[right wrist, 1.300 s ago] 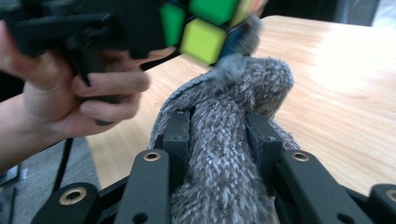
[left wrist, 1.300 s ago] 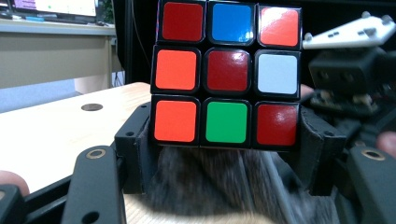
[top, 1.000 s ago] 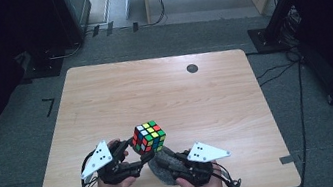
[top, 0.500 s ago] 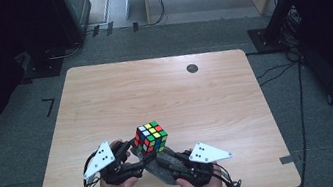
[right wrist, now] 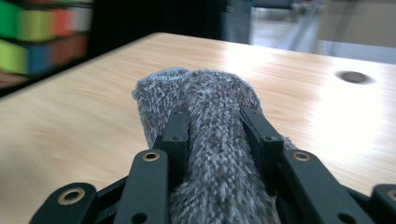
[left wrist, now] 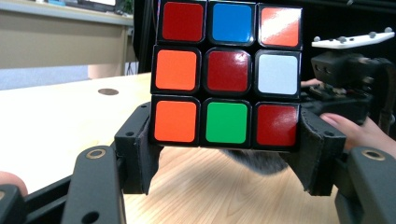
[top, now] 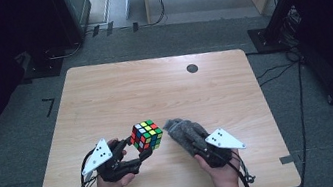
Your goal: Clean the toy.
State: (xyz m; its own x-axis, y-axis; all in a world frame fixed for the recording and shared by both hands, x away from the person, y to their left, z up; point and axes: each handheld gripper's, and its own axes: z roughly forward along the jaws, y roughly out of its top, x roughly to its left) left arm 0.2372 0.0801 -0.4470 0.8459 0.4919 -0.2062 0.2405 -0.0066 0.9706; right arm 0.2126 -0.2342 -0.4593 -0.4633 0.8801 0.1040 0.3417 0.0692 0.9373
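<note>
Your left gripper (top: 135,151) holds the Rubik's cube (top: 146,135) off the wooden table (top: 154,90), near its front edge. In the left gripper view the two jaws clamp the cube (left wrist: 227,74) by its lowest layer only, one pad on each side, so the upper two layers stand free above the grip.

Your right gripper (top: 187,138) holds a grey knitted cloth (top: 183,130) that looks like a rolled sock or glove. In the right gripper view the cloth (right wrist: 210,140) lies lengthwise between the jaws and sticks out past their tips as a rounded nose. Those jaws have just been opening a little, yet the cloth is between them and the pads look to be pressing its sides.

The relation to watch is this: from the cloth's nose the cube lies to your left and slightly farther from you, just beside it but apart, with a narrow gap between them in the high view. The cloth's long axis runs along the right jaws, pointing forward and slightly left, so it aims past the cube's right face rather than square at it. If you mean to wipe the cube, I judge you need to swing the right gripper's nose leftward, or turn the left wrist to offer a free face.
</note>
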